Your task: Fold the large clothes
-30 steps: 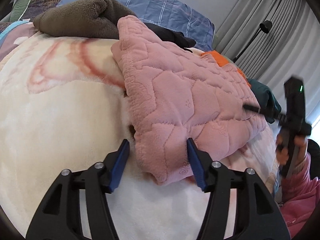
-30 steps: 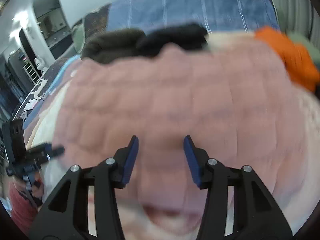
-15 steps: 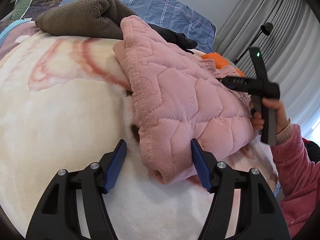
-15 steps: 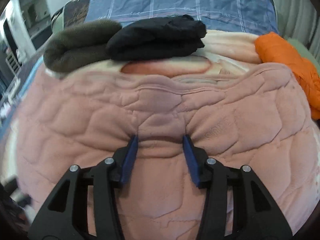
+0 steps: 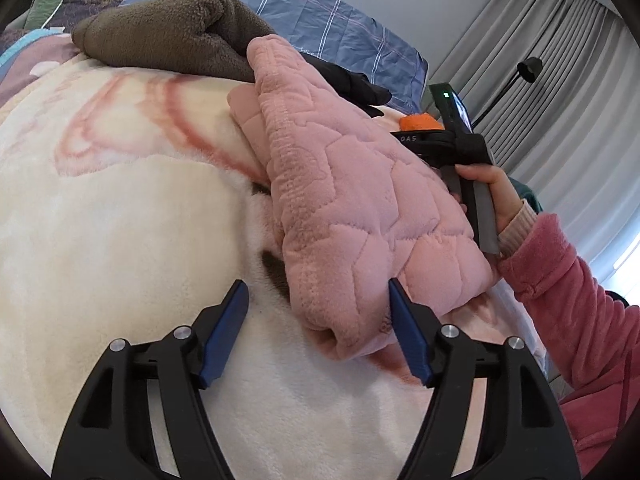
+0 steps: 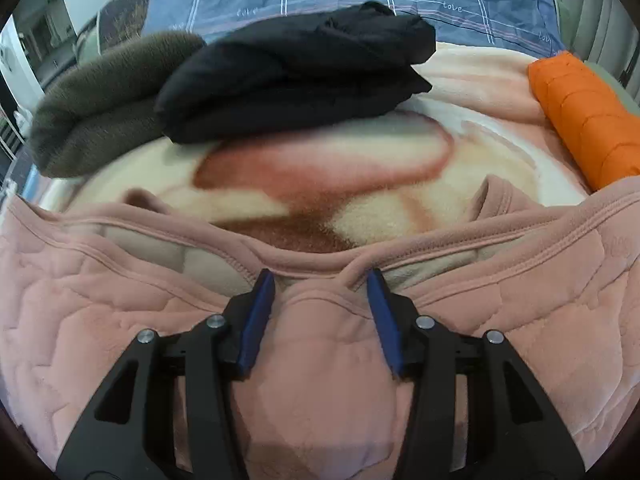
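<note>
The left tongs stand over a cream blanket on the bed, their jaws having just been opening, with the near corner of the folded pink quilted garment between the 2 blue pads but not pressed. A hand in a pink sleeve holds the right tongs' handle against the garment's far side. A brown fleece lies behind.

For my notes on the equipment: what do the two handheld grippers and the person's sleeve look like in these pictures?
The left gripper and the right gripper look alike: black plastic frames with triangular cut-outs, silver screws and two flat blue finger pads. Seen from the left wrist view, the right gripper's handle is grey, with a small green light above it. The sleeve is fluffy pink fleece over a paler ribbed cuff.
</note>
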### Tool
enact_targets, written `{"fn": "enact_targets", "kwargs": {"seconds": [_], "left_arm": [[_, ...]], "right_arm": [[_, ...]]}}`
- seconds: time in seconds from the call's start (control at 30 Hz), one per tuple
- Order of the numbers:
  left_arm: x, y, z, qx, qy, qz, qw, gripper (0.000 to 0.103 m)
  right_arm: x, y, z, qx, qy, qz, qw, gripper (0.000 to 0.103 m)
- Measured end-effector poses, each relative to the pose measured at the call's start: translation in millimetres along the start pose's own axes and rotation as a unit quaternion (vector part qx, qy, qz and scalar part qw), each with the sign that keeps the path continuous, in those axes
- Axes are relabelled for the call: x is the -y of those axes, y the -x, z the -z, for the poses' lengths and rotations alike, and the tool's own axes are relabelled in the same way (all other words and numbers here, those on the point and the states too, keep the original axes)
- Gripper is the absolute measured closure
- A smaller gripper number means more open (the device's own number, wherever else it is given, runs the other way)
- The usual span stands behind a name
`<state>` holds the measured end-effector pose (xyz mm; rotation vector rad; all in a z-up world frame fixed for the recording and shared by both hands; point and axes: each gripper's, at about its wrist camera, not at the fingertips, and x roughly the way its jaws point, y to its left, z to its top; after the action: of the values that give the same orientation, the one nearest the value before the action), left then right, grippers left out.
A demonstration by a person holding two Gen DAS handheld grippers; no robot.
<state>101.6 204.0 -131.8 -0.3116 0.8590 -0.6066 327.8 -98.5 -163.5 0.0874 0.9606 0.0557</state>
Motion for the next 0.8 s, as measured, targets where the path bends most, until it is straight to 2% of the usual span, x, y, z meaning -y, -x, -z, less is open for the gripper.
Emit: {"fn": "enact_targets", "kwargs": {"seconds": [0.1,0.13,0.17,0.23,0.3,0.33,0.37,0.43,0.47,0.57,0.63,0.73,0.8], "left_arm": [[3,4,-1,0.007,-0.005,-0.006,0.9999,0.032],[3,8,-1,0.015,-0.005,-0.008,0.9998,0.032],[3,13,-1,0.023,-0.002,-0.006,0.9997,0.031],[-3,24,-3,0.04,0.016,-0.001,0.9991,0.03],[-14,34,-6,0.052,0.042,0.003,0.9978,0.03],[-21,40,-9,0.057,0.059,0.003,0.9967,0.03],[-27,43,-13,0.059,0.071,0.001,0.9957,0.03],[-39,49,-25,0.058,0.097,-0.008,0.9936,0.03],[-42,51,-32,0.056,0.104,-0.009,0.9929,0.03],[-43,47,-61,0.039,0.098,0.002,0.9944,0.03],[-42,37,-81,0.019,0.093,0.013,0.9954,0.03],[-35,11,-106,-0.014,0.086,0.03,0.9958,0.03],[-35,-10,-115,-0.033,0.088,0.048,0.9944,0.029]], "right_arm": [[4,26,2,0.026,-0.006,-0.025,0.999,0.052],[5,45,8,0.042,-0.005,-0.026,0.999,0.049],[1,61,13,0.057,0.004,-0.023,0.998,0.039],[-18,98,34,0.092,0.05,-0.024,0.994,0.032],[-49,137,71,0.126,0.135,-0.031,0.982,0.029],[-64,148,87,0.136,0.172,-0.034,0.975,0.025],[-85,162,113,0.147,0.227,-0.04,0.962,0.023],[-122,175,160,0.165,0.328,-0.037,0.929,0.022],[-141,178,186,0.175,0.377,-0.028,0.909,0.022],[-183,175,239,0.195,0.462,-0.01,0.865,0.022],[-203,167,254,0.19,0.484,-0.003,0.854,0.022],[-216,148,255,0.175,0.484,0.013,0.857,0.024],[-225,131,253,0.183,0.497,0.054,0.847,0.024]]}}
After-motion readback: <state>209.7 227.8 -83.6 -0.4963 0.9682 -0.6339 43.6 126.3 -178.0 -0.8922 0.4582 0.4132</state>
